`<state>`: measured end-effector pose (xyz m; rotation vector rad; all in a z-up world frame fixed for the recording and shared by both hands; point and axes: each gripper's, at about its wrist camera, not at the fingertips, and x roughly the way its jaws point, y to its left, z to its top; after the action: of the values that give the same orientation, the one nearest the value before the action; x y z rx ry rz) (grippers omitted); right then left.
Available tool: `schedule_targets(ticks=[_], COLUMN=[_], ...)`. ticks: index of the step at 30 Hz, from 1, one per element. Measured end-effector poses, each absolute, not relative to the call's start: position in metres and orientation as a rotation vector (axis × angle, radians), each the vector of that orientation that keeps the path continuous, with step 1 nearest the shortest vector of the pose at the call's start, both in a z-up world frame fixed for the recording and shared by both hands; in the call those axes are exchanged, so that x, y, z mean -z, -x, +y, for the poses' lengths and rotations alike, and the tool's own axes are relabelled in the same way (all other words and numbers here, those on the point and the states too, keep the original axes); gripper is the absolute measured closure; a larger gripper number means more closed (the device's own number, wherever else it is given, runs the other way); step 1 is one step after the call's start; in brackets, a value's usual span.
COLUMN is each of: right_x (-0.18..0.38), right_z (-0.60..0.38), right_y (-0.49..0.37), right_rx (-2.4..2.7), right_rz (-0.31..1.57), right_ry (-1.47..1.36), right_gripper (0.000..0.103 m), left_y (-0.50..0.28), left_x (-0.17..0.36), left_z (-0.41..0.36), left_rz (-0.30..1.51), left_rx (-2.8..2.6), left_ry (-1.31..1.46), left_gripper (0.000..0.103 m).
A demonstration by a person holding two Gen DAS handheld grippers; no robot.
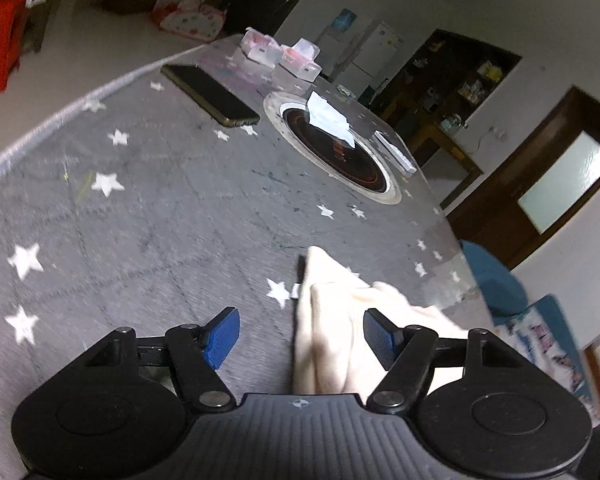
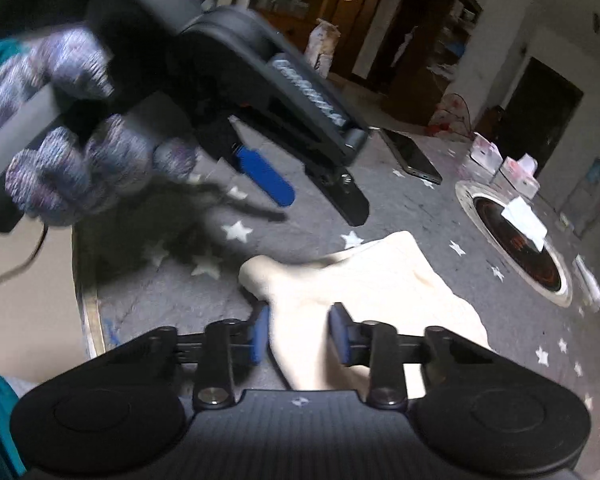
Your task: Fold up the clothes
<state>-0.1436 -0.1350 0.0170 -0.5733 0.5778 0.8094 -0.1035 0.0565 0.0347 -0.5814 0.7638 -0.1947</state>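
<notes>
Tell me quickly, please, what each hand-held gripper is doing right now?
Left hand-held gripper: open, holding nothing.
Right hand-held gripper: fingers either side of the cream garment; cannot tell if clamped.

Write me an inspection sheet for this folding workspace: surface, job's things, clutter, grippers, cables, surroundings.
Surface: table under a grey cloth with white stars; a round dark burner is set into it.
Job's things: one cream garment, bunched, lying on the cloth.
Clutter: dark phone, two tissue boxes, white paper lying on the burner.
Grippers: left tool open, garment edge between its fingers, not clamped; right tool partly closed with a fold of the garment between its fingers, whether it pinches cannot be told.
Cables: thin dark cord off the table edge.
Surroundings: red stool, white fridge, blue chair, dark wooden doors.
</notes>
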Motion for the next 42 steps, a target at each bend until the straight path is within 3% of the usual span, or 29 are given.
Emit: schedule_targets(ticks=[3,17,18,21,23,25,27,35,42], right_x=[-0.028,-0.051,-0.052,-0.05,-0.049,-0.048,-0.048,-0.039,-0.019], right_z=[-0.145,-0.176,-0.177,-0.181,-0.185,-0.191,-0.202,-0.29,-0.358], right_y=[0.137,0.132,0.133,0.136,0.137,0.137,0.137,0.116,0.084], right_rx=[-0.813,-0.825,-0.827,-0.839,-0.844,-0.845,-0.824,-0.515,-0.334], right_rz=[0.593,0.575,0.573,0.577,0.583,0.592,0.598,0.631,0.701], right_ry=[0.489,0.319,0.314,0.291,0.276,0.261,0.242,0.132,-0.041], right_gripper=[0.09,0.093,0.093,0.093,0.092,0.089,0.082,0.077,0.06], left_y=[0.1,0.086,0.083,0.077,0.074,0.073,0.073,0.072,0.071], left_x=[-0.032,-0.01,-0.007,0.003,0.009,0.011,0.01,-0.005,-0.021], left_z=[0.061,0.043,0.042,0.039,0.036,0.035,0.035,0.022,0.006], left_rz=[0.783,0.886,0.895,0.92,0.936,0.939,0.937,0.929,0.898], left_rx=[0.213,0.287,0.291,0.314,0.312,0.308,0.311,0.312,0.306], left_ry=[0.689,0.958,0.964,0.994,0.989,0.973,0.953,0.778,0.619], left_gripper=[0.027,0.024,0.026,0.048,0.07,0.077,0.077,0.077,0.077])
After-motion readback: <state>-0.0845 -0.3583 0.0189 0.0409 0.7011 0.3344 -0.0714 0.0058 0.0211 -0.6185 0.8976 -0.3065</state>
